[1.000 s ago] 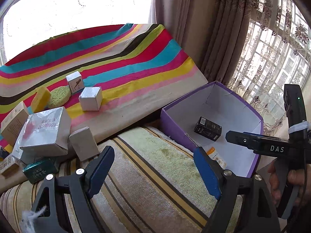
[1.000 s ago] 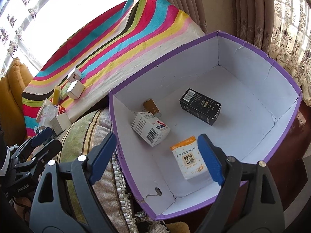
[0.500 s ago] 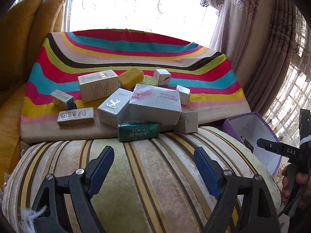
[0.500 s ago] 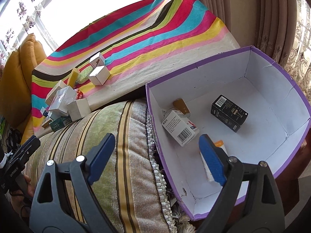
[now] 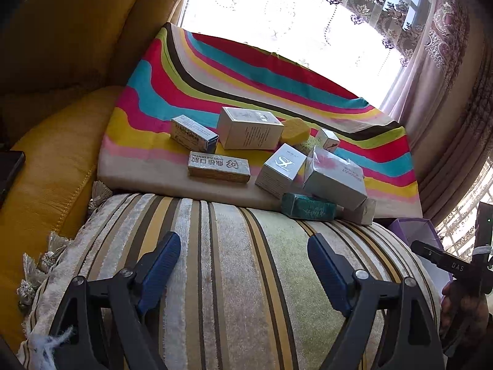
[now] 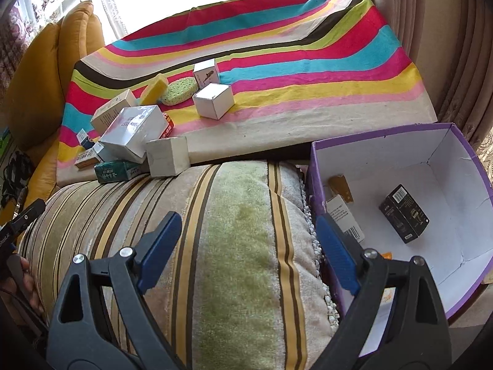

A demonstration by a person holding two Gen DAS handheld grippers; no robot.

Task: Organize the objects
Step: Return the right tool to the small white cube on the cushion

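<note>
Several small boxes lie on a rainbow-striped cloth (image 5: 148, 114): a green box (image 5: 308, 209), a silver box (image 5: 334, 177), a toothpaste box (image 5: 218, 166) and a white cube (image 6: 214, 100). A purple box (image 6: 462, 154) at the right holds a black box (image 6: 403, 212) and a white barcode box (image 6: 343, 219). My left gripper (image 5: 243, 266) is open and empty over a striped cushion (image 5: 234, 277). My right gripper (image 6: 246, 252) is open and empty over the same cushion, left of the purple box.
A yellow sofa (image 5: 52, 160) stands at the left. Curtains (image 5: 446, 92) and a bright window are behind the cloth. A yellow sponge (image 6: 154, 88) and a green sponge (image 6: 178, 88) lie among the boxes. A beige box (image 6: 168, 155) sits at the cloth's front edge.
Both grippers have swung left, away from the purple box and toward the pile of boxes. Both stay open and empty.
</note>
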